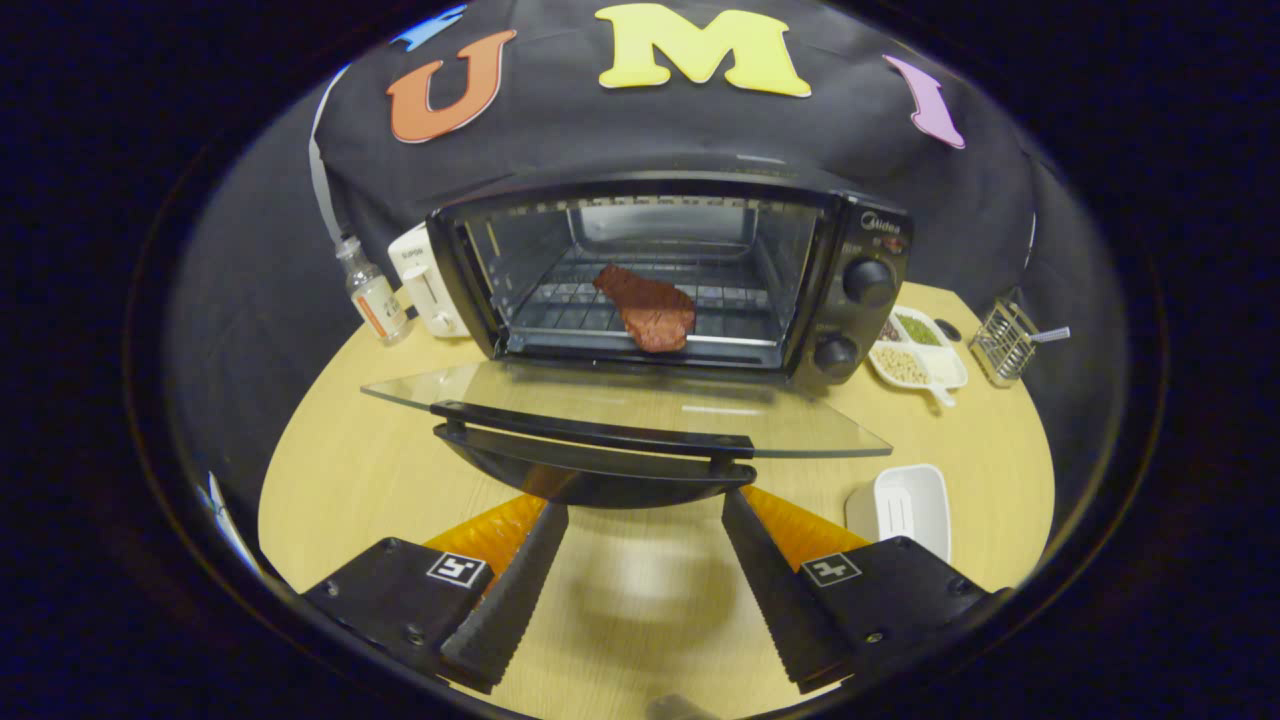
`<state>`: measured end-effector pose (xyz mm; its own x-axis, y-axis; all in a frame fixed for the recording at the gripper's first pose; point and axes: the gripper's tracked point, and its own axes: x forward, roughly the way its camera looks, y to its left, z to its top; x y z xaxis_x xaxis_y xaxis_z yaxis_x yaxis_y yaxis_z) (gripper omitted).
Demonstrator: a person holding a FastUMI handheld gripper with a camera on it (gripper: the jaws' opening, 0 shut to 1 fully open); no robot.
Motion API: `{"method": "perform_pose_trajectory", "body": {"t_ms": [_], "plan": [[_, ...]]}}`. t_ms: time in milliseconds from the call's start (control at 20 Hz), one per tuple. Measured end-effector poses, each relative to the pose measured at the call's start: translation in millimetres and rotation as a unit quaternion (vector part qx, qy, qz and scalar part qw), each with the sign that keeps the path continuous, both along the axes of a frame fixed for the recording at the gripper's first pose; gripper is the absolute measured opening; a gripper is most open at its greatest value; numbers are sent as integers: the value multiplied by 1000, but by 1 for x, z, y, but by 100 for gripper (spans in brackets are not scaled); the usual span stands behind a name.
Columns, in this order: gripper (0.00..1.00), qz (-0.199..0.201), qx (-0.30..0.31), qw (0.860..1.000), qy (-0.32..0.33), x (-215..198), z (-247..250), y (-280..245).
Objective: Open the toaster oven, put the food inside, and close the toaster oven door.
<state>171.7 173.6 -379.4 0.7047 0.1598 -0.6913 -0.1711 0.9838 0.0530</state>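
A black toaster oven point(860, 250) stands on the round wooden table point(350, 470) with its glass door point(640, 405) folded down flat toward me. A reddish-brown slab of meat point(648, 306) lies on the wire rack inside, near the front. The door's black handle point(595, 432) runs across just ahead of my fingertips. My gripper point(645, 510) is open, its fingers spread wide just below the handle, with nothing between them.
Left of the oven stand a small clear bottle point(372, 292) and a white toaster point(428, 282). To the right lie a divided white dish of beans point(915, 352), a wire holder point(1003, 342) and an empty white tray point(905, 508) by my right finger.
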Motion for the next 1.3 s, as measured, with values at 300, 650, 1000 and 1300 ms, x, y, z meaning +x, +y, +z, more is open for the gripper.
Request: {"method": "perform_pose_trajectory", "body": {"t_ms": [300,650,1000,1300], "plan": [[99,-13,17,999,-35,48,43,7],[99,-22,30,997,-70,72,78,7],[99,-41,39,996,-65,60,81,-1],[99,-53,36,994,-86,38,103,-12]]}}
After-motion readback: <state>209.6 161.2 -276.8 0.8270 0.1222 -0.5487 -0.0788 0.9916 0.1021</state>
